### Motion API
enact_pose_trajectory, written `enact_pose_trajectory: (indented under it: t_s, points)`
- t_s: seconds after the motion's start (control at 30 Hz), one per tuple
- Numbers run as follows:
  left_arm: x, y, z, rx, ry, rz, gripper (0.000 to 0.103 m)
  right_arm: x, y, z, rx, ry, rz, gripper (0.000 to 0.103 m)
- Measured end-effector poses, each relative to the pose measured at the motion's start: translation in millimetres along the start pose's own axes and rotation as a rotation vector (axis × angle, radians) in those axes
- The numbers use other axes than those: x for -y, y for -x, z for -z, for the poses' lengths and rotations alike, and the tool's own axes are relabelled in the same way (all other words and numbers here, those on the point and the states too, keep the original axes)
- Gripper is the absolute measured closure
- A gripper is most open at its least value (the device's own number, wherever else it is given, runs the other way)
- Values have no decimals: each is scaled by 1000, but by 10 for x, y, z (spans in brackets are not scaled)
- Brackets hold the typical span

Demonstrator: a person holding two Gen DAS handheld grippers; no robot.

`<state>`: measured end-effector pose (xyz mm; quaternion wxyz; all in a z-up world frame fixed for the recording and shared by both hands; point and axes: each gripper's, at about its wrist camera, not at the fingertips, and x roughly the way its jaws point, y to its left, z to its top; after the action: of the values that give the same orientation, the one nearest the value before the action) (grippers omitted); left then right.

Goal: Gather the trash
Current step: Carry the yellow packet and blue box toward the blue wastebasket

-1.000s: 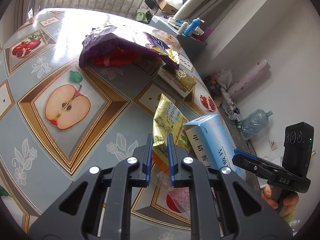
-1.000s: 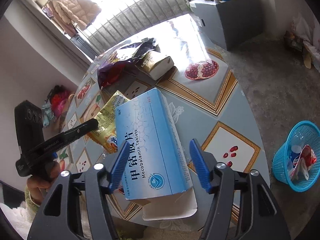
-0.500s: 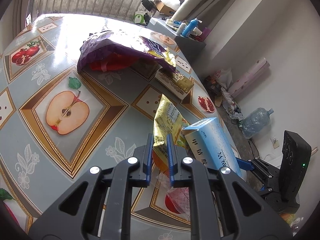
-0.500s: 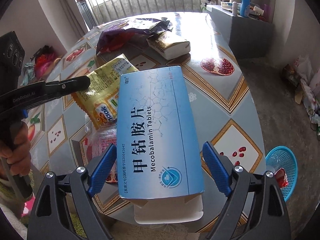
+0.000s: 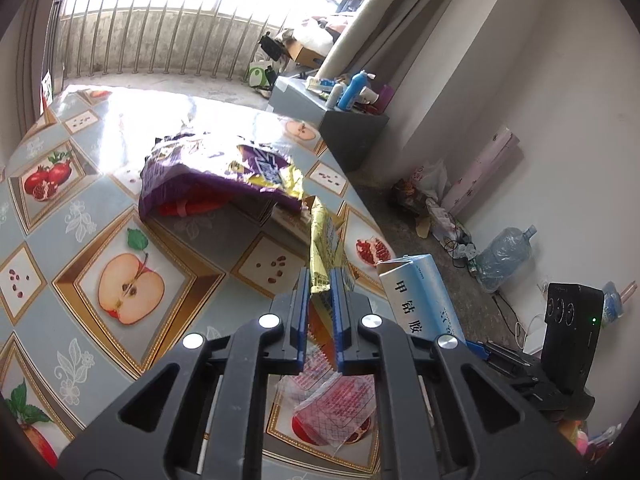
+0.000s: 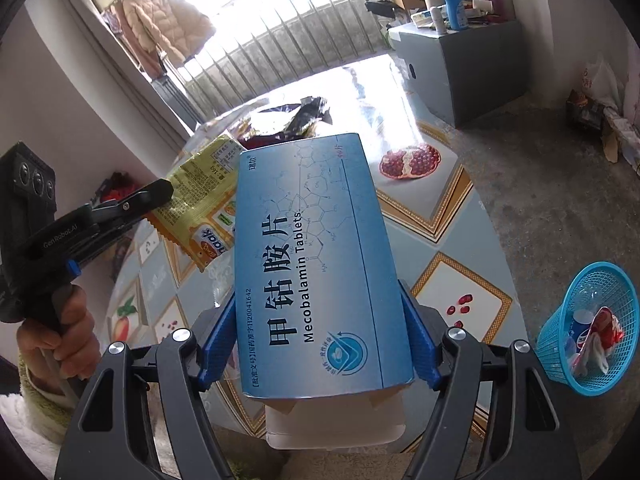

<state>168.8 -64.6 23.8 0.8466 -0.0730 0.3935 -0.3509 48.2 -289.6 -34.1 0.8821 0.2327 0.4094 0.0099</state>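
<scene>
Flat blue cardboard medicine box (image 6: 316,264): "甲钴胺片", "Mecobalamin Tablets", edge print "20041642". Black left tool (image 6: 160,192) arm: "GenRobot.AI". Yellow foil snack wrapper (image 6: 200,208): partial "ook", rest unreadable.

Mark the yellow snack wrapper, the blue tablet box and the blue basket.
yellow snack wrapper (image 5: 323,240), left wrist view, upper part above the jaws.
blue tablet box (image 6: 316,256), right wrist view, printed top face.
blue basket (image 6: 560,312), right wrist view, mesh wall.
</scene>
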Motion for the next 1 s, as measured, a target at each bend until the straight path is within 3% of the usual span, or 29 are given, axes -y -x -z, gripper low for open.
enact_pose_trajectory:
  t_s: [0.23,0.47,0.7,0.8,0.9,1.0]
  points:
    - [414,134,-141,47,-72,24,95,245,464,26,130,-111,-94,32]
    - [1096,-260,-117,-25,-178,88,95,876,933,219,238,-281,-43,32]
    - [1987,-1165,121,-223,-292,161,95,2021,1389,733,344,-648,101,32]
    - [2345,-1685,326,-349,-315,198,95,2512,1455,1089,357,-833,167,32]
    - [2626,-2243,589,-481,-325,177,95,2905,1377,1391,351,-992,208,32]
    - [2877,-2705,850,-557,-375,142,95,3217,1254,1557,350,-1084,225,32]
